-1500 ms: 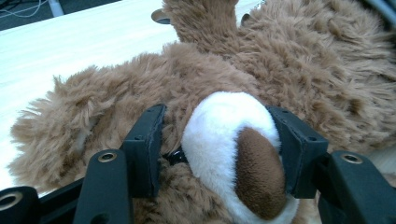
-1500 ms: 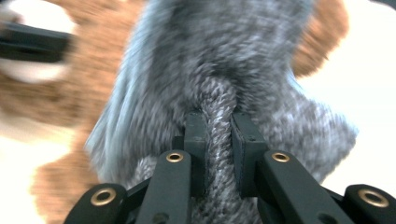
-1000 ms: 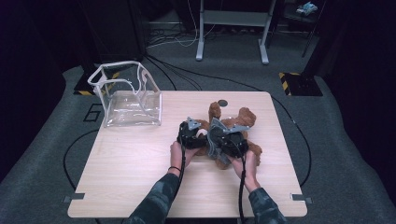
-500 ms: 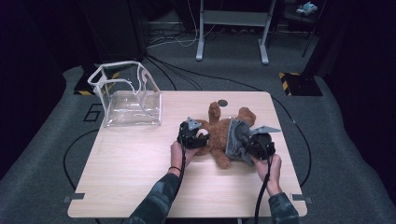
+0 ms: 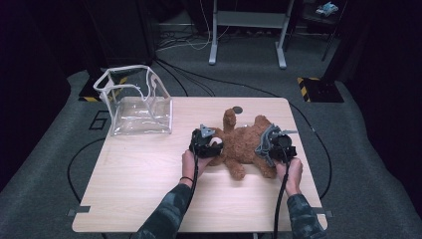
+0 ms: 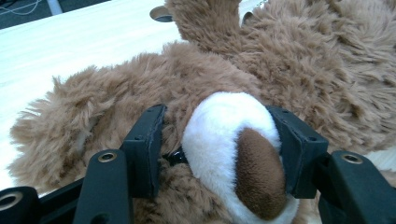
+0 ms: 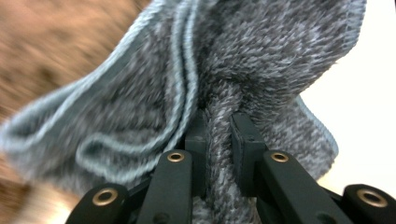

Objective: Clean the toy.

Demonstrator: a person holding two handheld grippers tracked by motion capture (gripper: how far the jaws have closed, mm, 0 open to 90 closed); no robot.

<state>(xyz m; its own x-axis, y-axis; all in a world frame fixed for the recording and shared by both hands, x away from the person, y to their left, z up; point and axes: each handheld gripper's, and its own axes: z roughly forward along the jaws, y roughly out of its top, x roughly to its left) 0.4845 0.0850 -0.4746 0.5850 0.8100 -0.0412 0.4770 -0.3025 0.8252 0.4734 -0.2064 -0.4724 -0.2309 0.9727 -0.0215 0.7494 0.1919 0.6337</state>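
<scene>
Toward the table's (image 5: pixel 149 199) right half, a brown teddy bear (image 5: pixel 246 144) lies sprawled on the wood, with both tools on it. At the bear's nine o'clock side, the left gripper (image 5: pixel 211 142) has its jaws about half spread and pressed against either side of the bear's white muzzle (image 6: pixel 233 140), as the left gripper view shows; the pads dent the plush. At the bear's three o'clock side, the right gripper (image 5: pixel 271 144) has its jaws squeezed nearly together on a bunched fold of grey knit cloth (image 7: pixel 219 88), pinched tight between the pads. A clear plastic bag (image 5: pixel 134 102) stands open near the table's ten o'clock corner, well apart from the bear. Compared with a second ago, the right gripper has moved from beside the left one, over the bear's middle, out toward three o'clock with the cloth. The left gripper has stayed put on the muzzle.
</scene>
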